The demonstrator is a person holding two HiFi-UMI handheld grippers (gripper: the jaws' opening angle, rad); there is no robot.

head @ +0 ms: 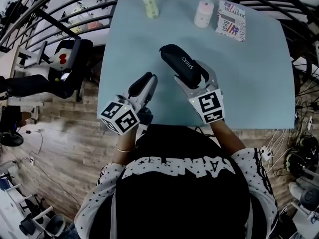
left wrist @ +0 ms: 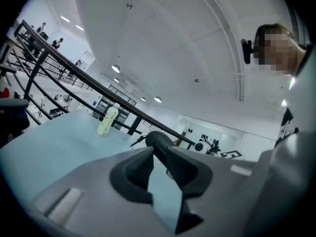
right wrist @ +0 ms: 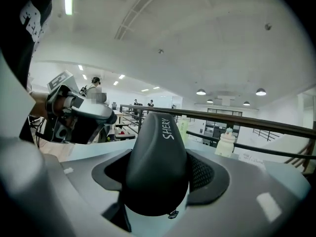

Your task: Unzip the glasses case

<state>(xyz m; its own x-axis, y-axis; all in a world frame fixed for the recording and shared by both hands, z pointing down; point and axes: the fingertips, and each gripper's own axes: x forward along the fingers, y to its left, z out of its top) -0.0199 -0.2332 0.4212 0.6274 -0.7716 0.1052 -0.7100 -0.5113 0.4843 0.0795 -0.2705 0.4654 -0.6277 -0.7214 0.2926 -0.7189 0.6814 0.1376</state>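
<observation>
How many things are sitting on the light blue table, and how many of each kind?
Bottles: 2 (pale green plastic bottle, small white bottle)
Glasses cases: 1 (black zip-up glasses case, held between the right gripper's jaws)
Packets: 1 (flat packet with red, white and blue print)
Total: 4

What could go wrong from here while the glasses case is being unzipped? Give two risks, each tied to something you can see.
1. The right gripper clamps the rounded glasses case near one end; a tug on the zip could twist it or make it slip out.
2. The zip pull is tiny and sits low by the right gripper's jaws, so the open, empty left gripper may miss it or knock the other gripper.
</observation>
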